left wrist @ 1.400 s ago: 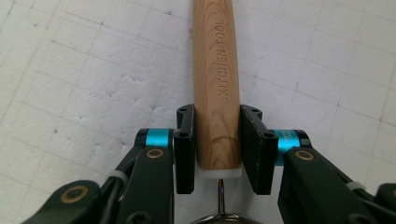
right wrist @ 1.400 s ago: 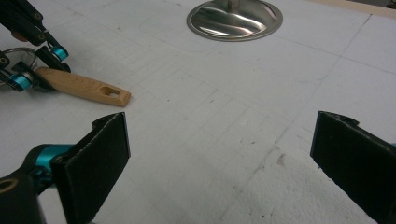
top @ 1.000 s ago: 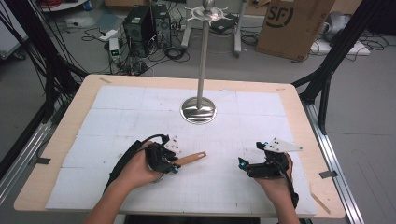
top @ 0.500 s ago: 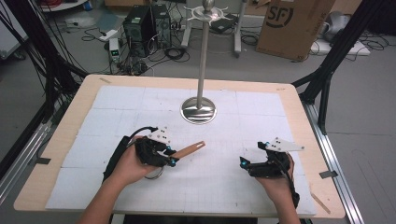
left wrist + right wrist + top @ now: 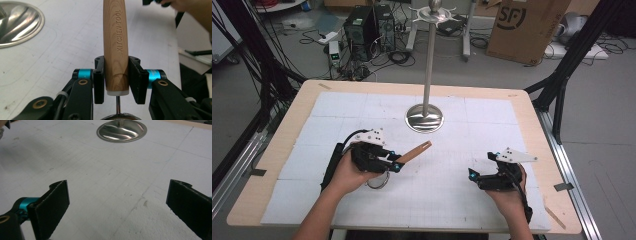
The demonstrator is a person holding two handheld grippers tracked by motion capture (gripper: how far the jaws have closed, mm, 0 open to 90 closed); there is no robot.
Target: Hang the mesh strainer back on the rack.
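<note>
**Left gripper clamped on a wooden handle**

Left gripper (image 5: 116,80) has its jaws squeezed on the light wooden "KITCHEN TOOL" handle (image 5: 115,47), lifted above the white table mat (image 5: 362,125). Right gripper (image 5: 117,207) is spread wide, holding nothing, near the round shiny steel stand base (image 5: 121,130).

Two claws (image 5: 398,166) (image 5: 472,175), one wooden-handled kitchen tool (image 5: 414,151), one steel stand (image 5: 425,118), one table (image 5: 532,125)
</note>
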